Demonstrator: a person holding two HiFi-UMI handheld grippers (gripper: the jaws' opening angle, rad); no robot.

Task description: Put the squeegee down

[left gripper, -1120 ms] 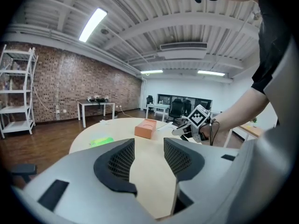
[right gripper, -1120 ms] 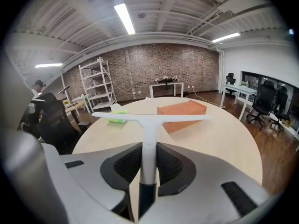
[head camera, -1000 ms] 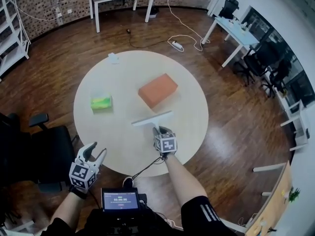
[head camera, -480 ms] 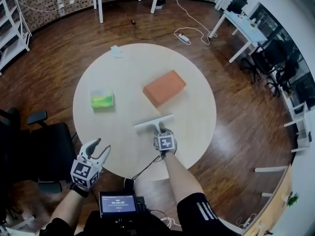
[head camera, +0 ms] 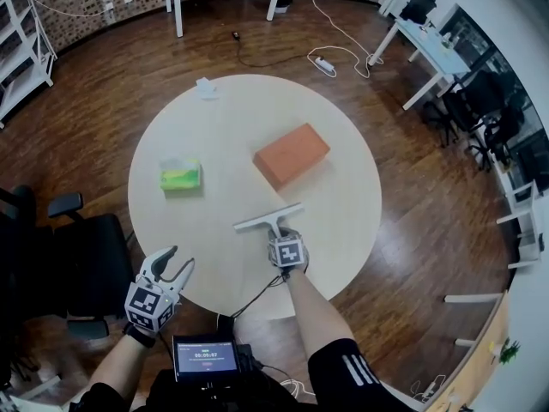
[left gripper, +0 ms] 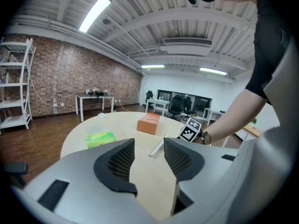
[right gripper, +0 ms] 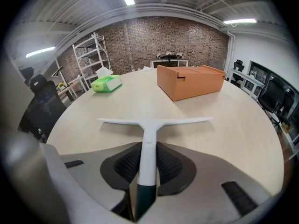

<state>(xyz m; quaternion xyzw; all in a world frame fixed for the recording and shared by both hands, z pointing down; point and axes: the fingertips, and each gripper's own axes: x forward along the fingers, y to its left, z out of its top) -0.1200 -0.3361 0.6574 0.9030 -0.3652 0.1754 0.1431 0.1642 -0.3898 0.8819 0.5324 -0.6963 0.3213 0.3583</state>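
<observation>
Although the pads (right gripper: 172, 166) of the right gripper (right gripper: 148, 168) are clamped on the handle of the squeegee (right gripper: 150, 123), the tool now sits lower than a second ago. The hand has come down, and the white blade lies just over the round table (head camera: 339, 230) with its shadow tight beneath it. Whether the blade actually touches the top cannot be settled from these views. Judgement: the lowering is nearly complete, and what is left is the last settling and the release of the handle.

Left gripper (left gripper: 148, 155): jaws apart, nothing between them. It is held off the near-left edge of the table, well apart from the tool, and takes no part.

Surroundings: an orange box (head camera: 292, 155) stands just beyond the blade, near but not touching. A green tissue pack (head camera: 180, 176) lies well to the left, and a small white item (head camera: 204, 88) sits at the far rim. A dark office chair (head camera: 81, 260) stands off the table's left. Nothing lies under the blade. The box is the only neighbour that a forward slide could meet.
</observation>
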